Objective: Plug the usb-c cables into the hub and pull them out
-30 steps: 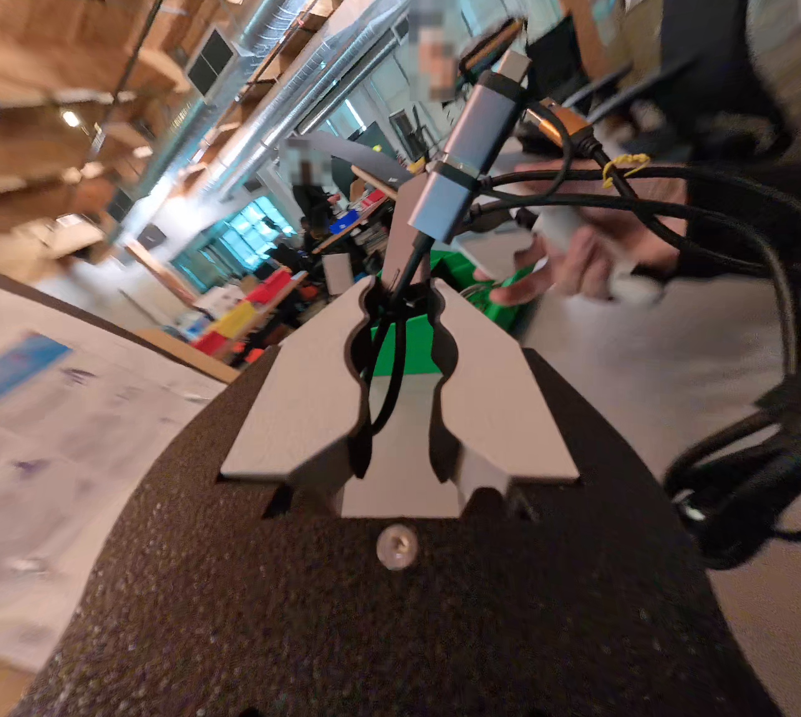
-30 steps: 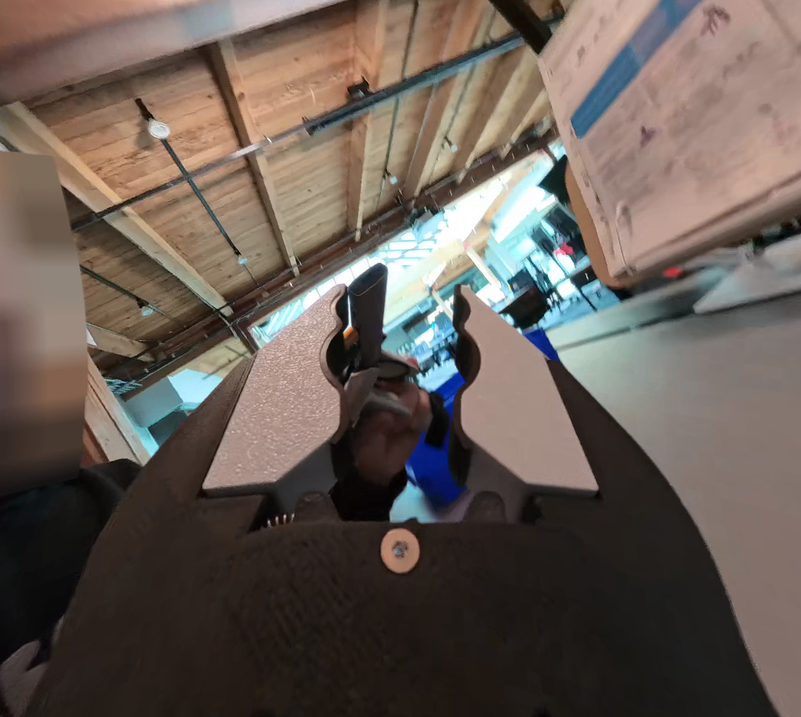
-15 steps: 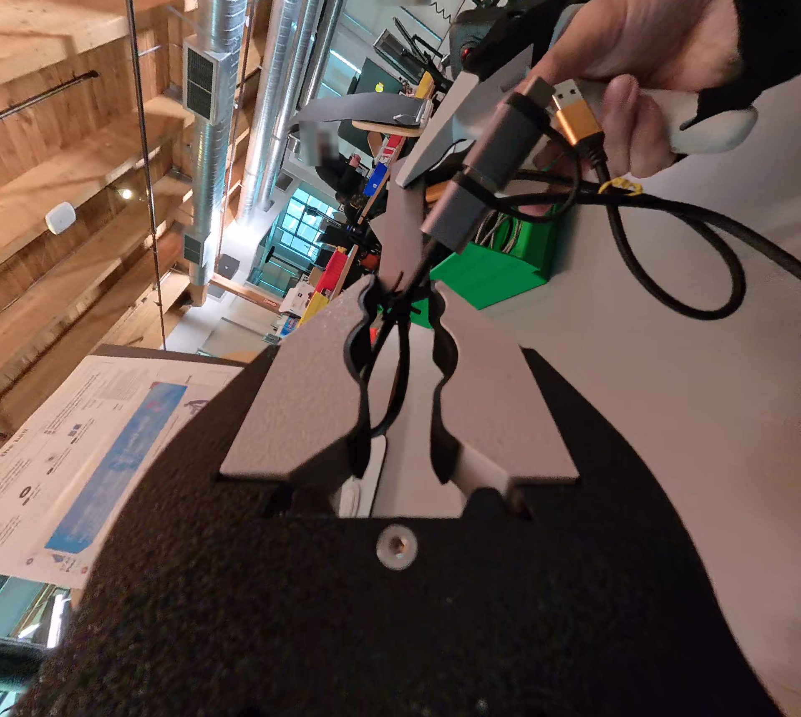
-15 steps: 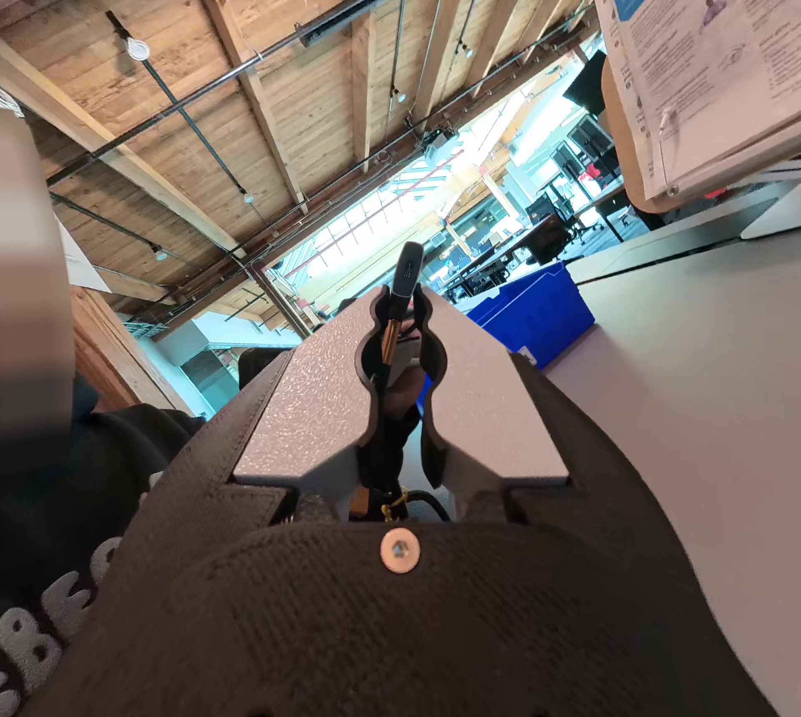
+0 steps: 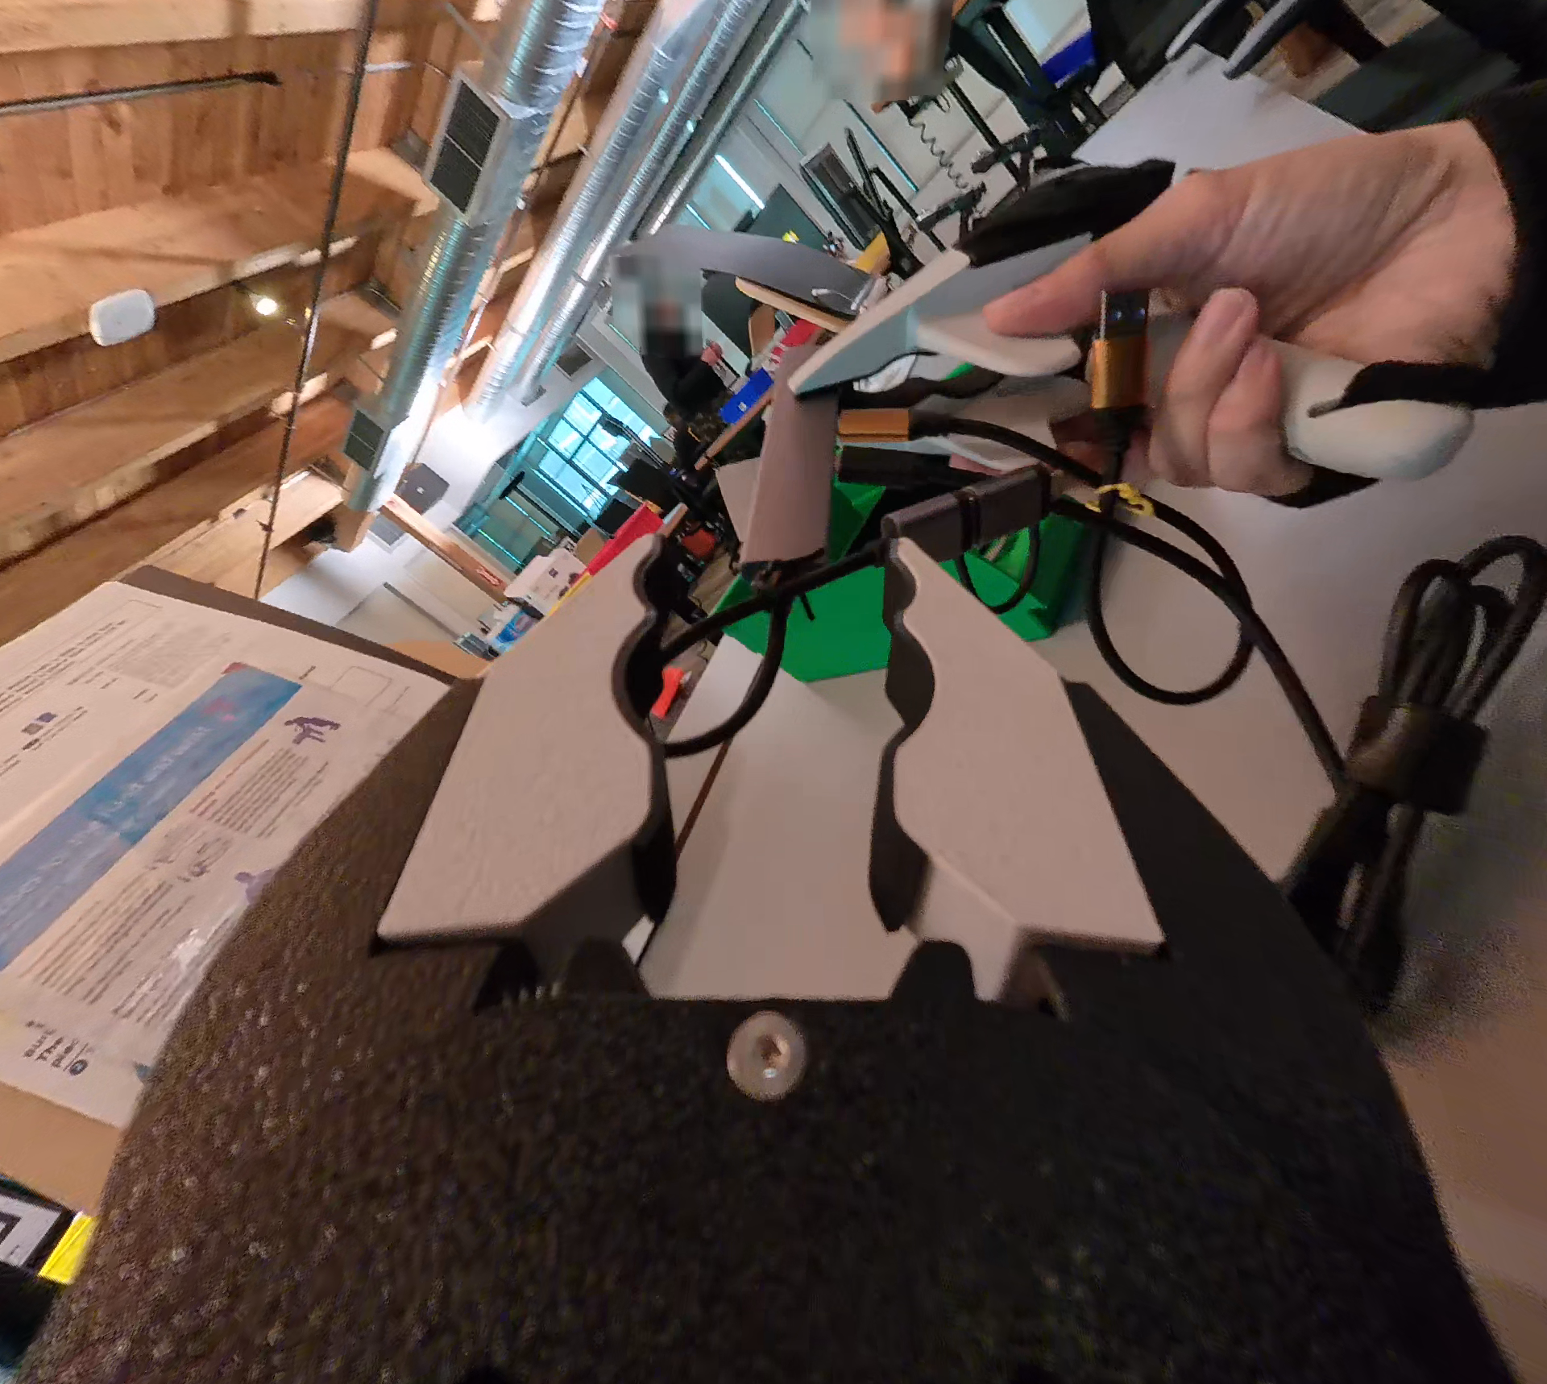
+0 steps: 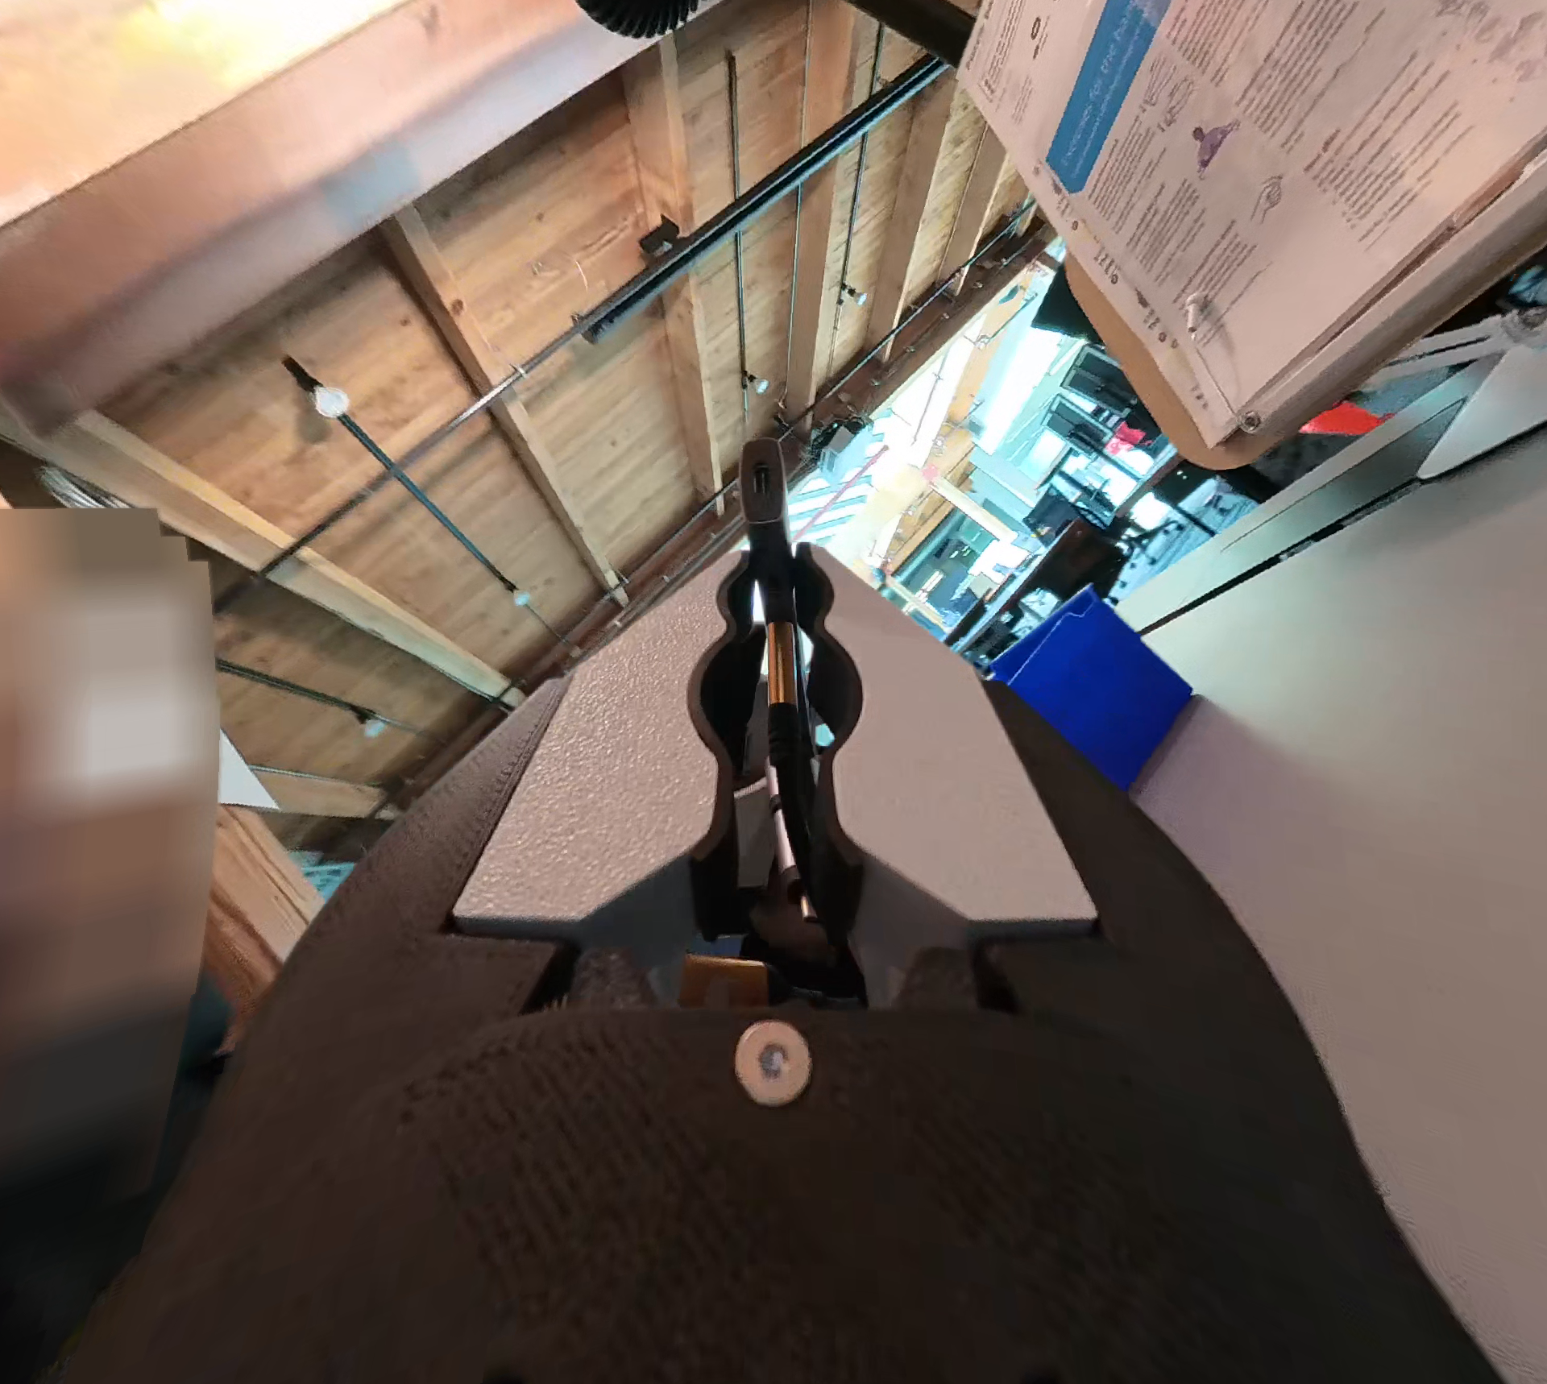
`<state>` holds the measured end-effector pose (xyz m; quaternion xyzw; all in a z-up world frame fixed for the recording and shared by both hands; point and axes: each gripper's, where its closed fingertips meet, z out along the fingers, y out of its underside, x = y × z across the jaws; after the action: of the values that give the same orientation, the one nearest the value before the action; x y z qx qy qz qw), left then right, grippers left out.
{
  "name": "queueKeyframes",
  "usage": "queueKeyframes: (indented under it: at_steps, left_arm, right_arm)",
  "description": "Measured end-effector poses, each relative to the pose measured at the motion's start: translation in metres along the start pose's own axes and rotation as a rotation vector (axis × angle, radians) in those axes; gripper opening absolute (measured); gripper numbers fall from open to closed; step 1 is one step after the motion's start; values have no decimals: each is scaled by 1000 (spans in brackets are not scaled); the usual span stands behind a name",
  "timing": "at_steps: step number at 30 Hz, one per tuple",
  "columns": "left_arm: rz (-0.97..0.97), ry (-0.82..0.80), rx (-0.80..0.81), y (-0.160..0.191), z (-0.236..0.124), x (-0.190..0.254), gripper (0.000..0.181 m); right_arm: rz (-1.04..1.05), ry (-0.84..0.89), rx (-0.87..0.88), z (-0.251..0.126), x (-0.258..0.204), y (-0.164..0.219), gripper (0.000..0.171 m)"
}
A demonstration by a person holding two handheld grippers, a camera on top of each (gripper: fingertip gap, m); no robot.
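The hub [image 5: 971, 511], a slim grey bar, hangs above the table [image 5: 1339, 590] just past the left gripper [image 5: 774, 590], its long axis roughly level, pointing from that gripper toward the person's hand [image 5: 1306, 306]. The right gripper [image 6: 774, 557] is clamped on it, probably to steady it for plugging. 2 gold-collared cable plugs [image 5: 1117, 360] dangle beside it. The left fingers [image 5: 544, 749] stand apart, only the hub's thin lead [image 5: 753, 666] looping between them.

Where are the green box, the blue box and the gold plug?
Green box [image 5: 845, 624], left wrist view, its front face.
Blue box [image 6: 1088, 691], right wrist view, its side wall.
Gold plug [image 5: 1117, 369], left wrist view, its gold shell.
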<state>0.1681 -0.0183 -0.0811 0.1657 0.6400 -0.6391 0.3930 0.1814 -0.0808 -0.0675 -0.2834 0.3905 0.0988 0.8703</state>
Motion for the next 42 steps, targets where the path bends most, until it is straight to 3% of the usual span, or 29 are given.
queueKeyframes:
  at_steps: [4, 18, 21, 27, 31, 37, 42]
  left_arm:
    - [78, -2, -60, 11, -6, -4, 49]
    - [-107, 16, 37, 0, -4, -2, 43]
    - [-52, 8, 8, 5, -5, -3, 48]
    - [-140, -36, -21, 12, -7, -15, 58]
    - [-282, 26, 22, 7, -7, -12, 54]
    - [-179, 67, 72, -8, -2, 6, 28]
    - [-184, 45, 37, -4, -2, 1, 24]
  right_arm:
    - [26, -5, 6, -3, 0, -3, 7]
    - [184, -93, -39, 12, -3, 19, 8]
    - [181, -83, -27, 10, -2, 17, 8]
    - [201, -123, -13, 6, -9, 9, 8]
    - [202, -118, -20, 7, -10, 11, 8]
    - [237, -110, -60, 21, -3, 31, 8]
    - [243, -95, -40, 23, 0, 31, 7]
